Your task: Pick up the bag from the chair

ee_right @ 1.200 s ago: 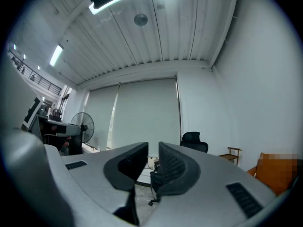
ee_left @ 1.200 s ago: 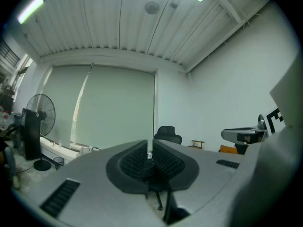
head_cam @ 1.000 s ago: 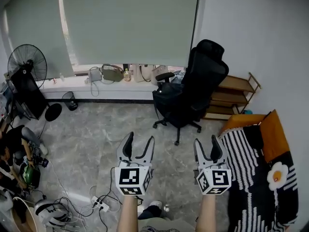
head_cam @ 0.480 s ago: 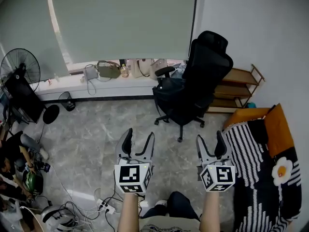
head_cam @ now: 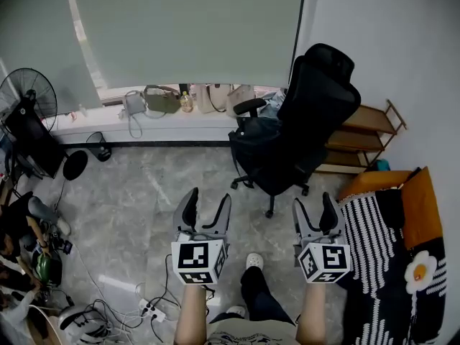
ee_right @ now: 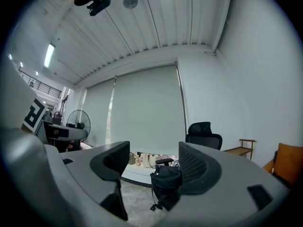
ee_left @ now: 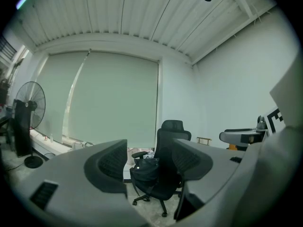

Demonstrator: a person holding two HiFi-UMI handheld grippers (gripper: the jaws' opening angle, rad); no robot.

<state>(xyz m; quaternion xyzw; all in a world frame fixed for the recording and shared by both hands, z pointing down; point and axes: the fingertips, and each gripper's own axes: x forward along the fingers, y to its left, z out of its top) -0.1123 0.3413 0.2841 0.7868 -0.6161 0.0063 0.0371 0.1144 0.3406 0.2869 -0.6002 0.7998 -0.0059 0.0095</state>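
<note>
On the seat of the far black chair, the bag is sitting, and we are standing nearer to it than a second ago. We are holding the left hand-held gripper and right hand-held gripper spread, their jaws just having been opening, empty.

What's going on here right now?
A person holds a claw in each hand. The left claw and right claw are both empty; their jaws have just been opening and stand apart, pointing level toward the black office chair. The dark bag sits on the chair's seat, untouched, with a stretch of floor between it and the claws. The pickup has not started yet.
</note>
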